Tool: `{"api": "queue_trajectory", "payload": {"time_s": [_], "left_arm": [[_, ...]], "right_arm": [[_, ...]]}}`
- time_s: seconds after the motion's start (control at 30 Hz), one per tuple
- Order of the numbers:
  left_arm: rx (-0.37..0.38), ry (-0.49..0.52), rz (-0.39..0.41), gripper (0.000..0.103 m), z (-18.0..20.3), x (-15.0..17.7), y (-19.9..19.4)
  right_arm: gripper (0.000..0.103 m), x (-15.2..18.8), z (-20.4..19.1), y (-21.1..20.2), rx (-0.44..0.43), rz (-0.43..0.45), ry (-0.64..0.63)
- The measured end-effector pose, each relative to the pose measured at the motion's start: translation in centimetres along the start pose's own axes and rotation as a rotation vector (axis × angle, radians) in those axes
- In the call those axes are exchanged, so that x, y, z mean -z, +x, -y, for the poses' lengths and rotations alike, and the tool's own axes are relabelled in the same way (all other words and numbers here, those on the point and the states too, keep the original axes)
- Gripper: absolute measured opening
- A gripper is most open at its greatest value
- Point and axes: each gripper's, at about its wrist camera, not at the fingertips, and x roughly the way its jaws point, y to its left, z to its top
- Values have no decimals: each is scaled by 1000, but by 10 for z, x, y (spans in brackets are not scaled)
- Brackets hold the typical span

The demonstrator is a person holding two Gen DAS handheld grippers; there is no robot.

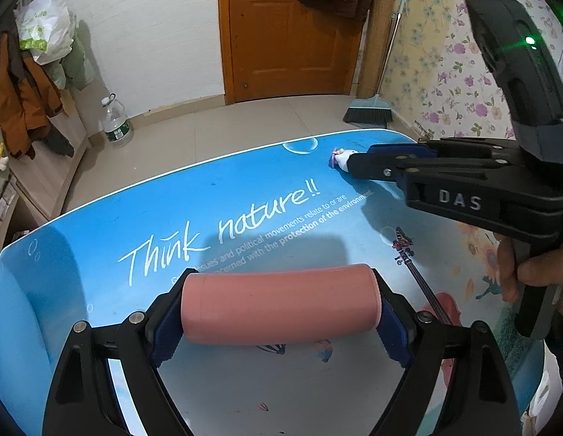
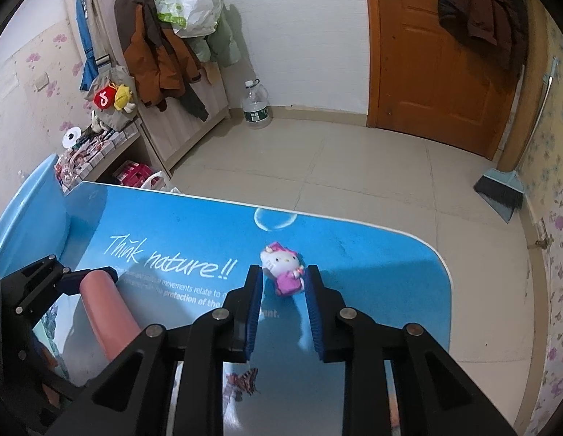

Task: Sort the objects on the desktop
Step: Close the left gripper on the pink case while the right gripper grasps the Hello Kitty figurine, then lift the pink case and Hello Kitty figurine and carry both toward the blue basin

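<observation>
Right wrist: figurine [image 2: 283,268] between claw [image 2: 284,272] pads.

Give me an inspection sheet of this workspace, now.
Surface: blue printed table, mostly bare.
Job's things: pink cylinder lying crosswise; cat figurine near the far edge.
Clutter: nothing seen.
Grippers: left gripper shut on the cylinder's ends; right gripper closed around the figurine.
Cables: nothing seen.
Surroundings: tiled floor, door, broom, water jug, hung coats.
</observation>
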Motion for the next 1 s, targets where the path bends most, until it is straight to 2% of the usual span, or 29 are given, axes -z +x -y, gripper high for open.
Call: {"api": "queue_trajectory", "payload": {"time_s": [0.37, 0.53, 0.77, 1.0], "left_arm": [[1, -6, -5, 88, -1, 0, 1], [-2, -17, -2, 88, -3, -1, 1], [-20, -11, 8, 88, -2, 0, -6], [-31, -9, 5, 88, 2, 6, -13]], "right_arm": [[25, -6, -7, 9, 5, -6, -37], [20, -3, -9, 7, 1, -10, -41], [20, 9, -7, -4, 2, -22, -37], [19, 35, -11, -21, 3, -49, -38]]}}
